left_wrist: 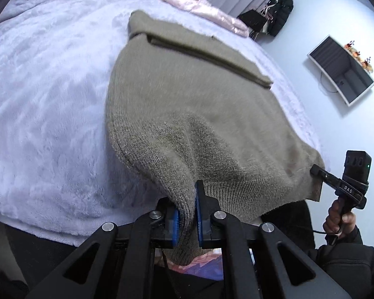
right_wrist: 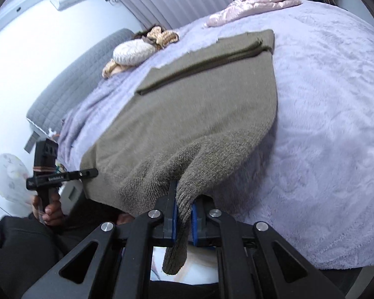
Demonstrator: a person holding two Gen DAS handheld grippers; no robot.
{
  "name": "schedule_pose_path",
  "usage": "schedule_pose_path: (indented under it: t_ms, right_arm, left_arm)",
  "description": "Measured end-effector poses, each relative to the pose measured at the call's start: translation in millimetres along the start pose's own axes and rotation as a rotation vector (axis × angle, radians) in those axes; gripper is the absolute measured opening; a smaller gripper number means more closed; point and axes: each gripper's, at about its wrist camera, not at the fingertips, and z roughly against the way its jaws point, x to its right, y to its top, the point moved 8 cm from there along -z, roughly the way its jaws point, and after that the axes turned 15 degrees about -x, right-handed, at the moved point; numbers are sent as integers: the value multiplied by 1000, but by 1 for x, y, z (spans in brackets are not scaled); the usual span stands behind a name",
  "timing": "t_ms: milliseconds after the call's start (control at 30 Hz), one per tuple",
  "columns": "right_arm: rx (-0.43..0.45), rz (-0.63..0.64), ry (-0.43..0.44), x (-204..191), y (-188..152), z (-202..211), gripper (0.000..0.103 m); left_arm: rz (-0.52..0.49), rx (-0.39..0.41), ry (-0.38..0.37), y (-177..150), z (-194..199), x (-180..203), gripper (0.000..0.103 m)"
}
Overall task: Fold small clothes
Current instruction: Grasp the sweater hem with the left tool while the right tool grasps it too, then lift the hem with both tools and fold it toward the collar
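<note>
Grip: While we hold the olive knit sweater (left_wrist: pixel 187 94) by its near hem, the left gripper (left_wrist: pixel 187 221) and right gripper (right_wrist: pixel 183 220) are each clenched on a corner.
Garment: it lies across the lilac bed (left_wrist: pixel 49 99), sleeves folded over at the far end.
Risk: we judge the loose knit could stretch or slip from the fingers (left_wrist: pixel 200 214) if one side lifts faster, skewing the fold.

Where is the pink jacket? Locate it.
The pink jacket lies at the far edge of the bed, beyond the olive sweater, by the curtains; it sits upper right in both views.
</note>
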Motion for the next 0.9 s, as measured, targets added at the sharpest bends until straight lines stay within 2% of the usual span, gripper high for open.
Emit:
schedule_pose_path:
  t_ms: [200,500,667,800,900]
  right_arm:
    - [71,38,21,-14,21,25,9]
    - [143,52,-4,-24,63,44,9]
    - [195,25,-42,-18,96,58,9]
    - [198,7,-72,-13,116,55,9]
    - [200,-28,-83,-4,134,49,9]
  left_arm:
    - [-1,111,-18,21,38,3,12]
    - [-28,190,4,81,62,20,12]
    - [3,212,10,117,58,27,12]
    - [69,208,-3,137,47,17,12]
    - [101,203,18,156,37,13,12]
